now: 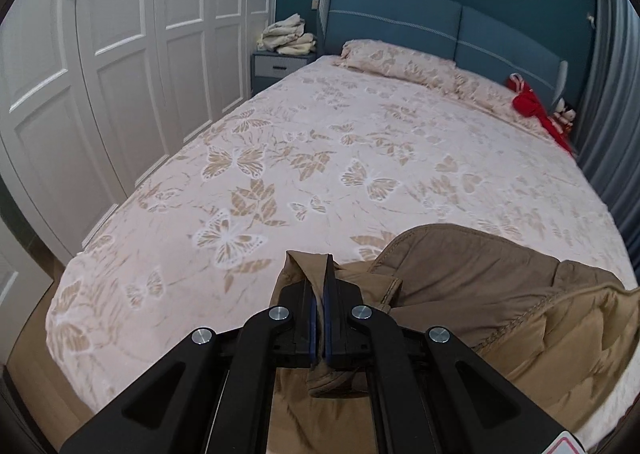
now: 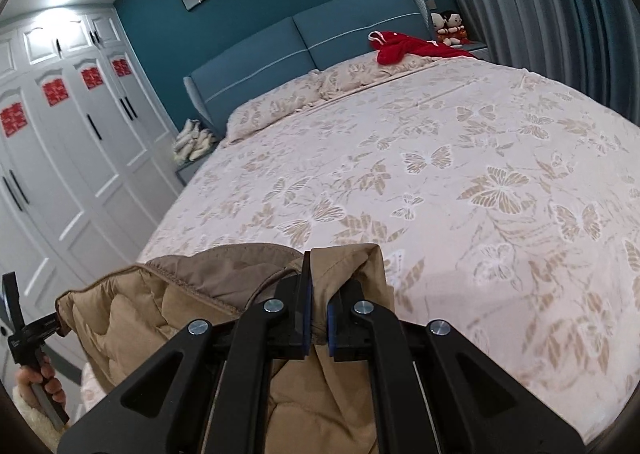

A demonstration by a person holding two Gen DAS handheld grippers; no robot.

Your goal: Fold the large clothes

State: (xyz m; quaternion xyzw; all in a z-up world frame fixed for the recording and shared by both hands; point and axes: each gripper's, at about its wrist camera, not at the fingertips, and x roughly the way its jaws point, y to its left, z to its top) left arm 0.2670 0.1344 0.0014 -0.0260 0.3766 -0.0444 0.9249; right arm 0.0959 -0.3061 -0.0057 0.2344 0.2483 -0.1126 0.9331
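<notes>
The jacket is matt, quilted tan cloth — soft and puffy. The bed cover is woven cloth; the tongs — matt black plastic.

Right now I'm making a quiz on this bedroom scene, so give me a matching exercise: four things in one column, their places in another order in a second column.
Things:
1. tan padded coat
2. red garment
3. pile of cream cloths
4. two dolls

Places:
A. on the bedside cabinet by the white wardrobe
B. beside the headboard, next to the curtain
C. on the pillow end of the bed
D. at the foot of the bed, gripped in both pairs of jaws

Pairs: 1-D, 2-C, 3-A, 4-B
</notes>
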